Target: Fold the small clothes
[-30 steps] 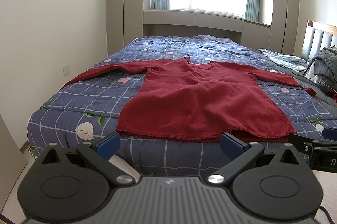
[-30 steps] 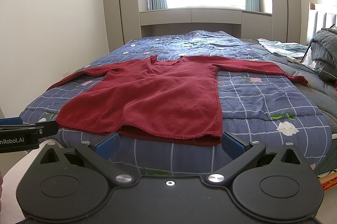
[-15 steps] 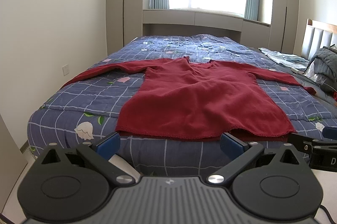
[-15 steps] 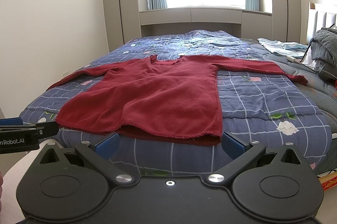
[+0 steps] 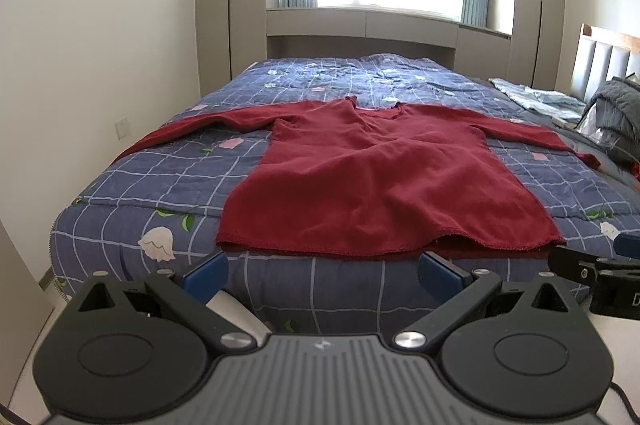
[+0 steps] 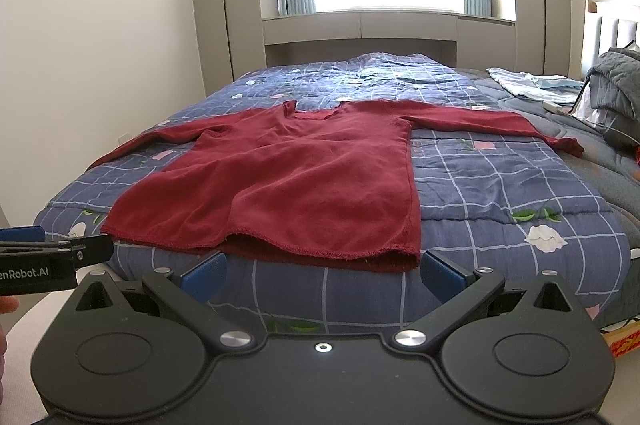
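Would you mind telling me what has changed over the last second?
Almost nothing: no clear movement shows. Neither hand-held gripper, left or right, took hold of anything; both stay open, short of the bed. The red sweater still lies spread flat, sleeves out, unfolded.

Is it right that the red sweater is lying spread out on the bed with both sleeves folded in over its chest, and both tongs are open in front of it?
Not quite. The red sweater does lie spread on the bed, and the left tongs and right tongs are open, but the sleeves are not folded in: both wrist views show them stretched out to either side.
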A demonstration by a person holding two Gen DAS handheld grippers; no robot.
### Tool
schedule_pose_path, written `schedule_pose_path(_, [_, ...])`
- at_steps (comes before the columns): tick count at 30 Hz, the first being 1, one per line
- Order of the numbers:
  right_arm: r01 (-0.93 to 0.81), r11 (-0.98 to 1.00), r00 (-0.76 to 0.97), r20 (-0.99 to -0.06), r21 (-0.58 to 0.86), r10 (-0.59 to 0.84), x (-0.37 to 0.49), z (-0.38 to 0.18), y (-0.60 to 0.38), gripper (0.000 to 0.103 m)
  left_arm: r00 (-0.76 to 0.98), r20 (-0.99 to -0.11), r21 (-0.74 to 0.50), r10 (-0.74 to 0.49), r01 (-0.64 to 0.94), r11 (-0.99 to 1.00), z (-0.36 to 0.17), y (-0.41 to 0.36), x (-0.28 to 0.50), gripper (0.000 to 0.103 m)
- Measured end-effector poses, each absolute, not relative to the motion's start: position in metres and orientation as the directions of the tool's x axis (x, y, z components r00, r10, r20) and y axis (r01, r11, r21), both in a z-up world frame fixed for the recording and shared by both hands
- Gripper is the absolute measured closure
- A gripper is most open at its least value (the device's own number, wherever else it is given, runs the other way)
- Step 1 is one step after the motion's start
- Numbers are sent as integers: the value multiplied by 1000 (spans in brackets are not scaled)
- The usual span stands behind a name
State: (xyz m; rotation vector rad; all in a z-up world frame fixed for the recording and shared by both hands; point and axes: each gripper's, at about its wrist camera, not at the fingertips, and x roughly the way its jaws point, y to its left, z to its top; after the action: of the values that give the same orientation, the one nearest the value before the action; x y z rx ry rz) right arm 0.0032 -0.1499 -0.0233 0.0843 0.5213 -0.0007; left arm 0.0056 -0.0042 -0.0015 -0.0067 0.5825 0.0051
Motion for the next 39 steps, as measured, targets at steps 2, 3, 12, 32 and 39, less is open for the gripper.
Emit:
schedule_pose_path(2, [26, 996, 865, -502, 87, 21, 6, -22, -152, 0, 826, -563, 8, 10, -6, 1000, 1, -5, 11, 0])
schedule_pose_path(3, [24, 995, 863, -504, 92, 26, 8, -22, -153, 0, 820, -572, 19, 19, -9, 1000, 3, -6, 15, 0])
schedule_pose_path(12, [7, 996, 881, -473, 83, 34, 35, -7, -174, 0, 800, -594, 84, 86, -45, 995, 28, -18, 61, 0])
schedule_pose_path(32, [140, 985, 859, -507, 104, -68, 195, -16, -263, 0, 778, -622, 143, 86, 6, 990, 33, -74, 234, 0])
schedule_pose_path(39, [205, 965, 870, -483, 163, -103, 243, -23, -315, 0, 779, -623, 160, 71, 38, 986, 31, -97, 303, 0])
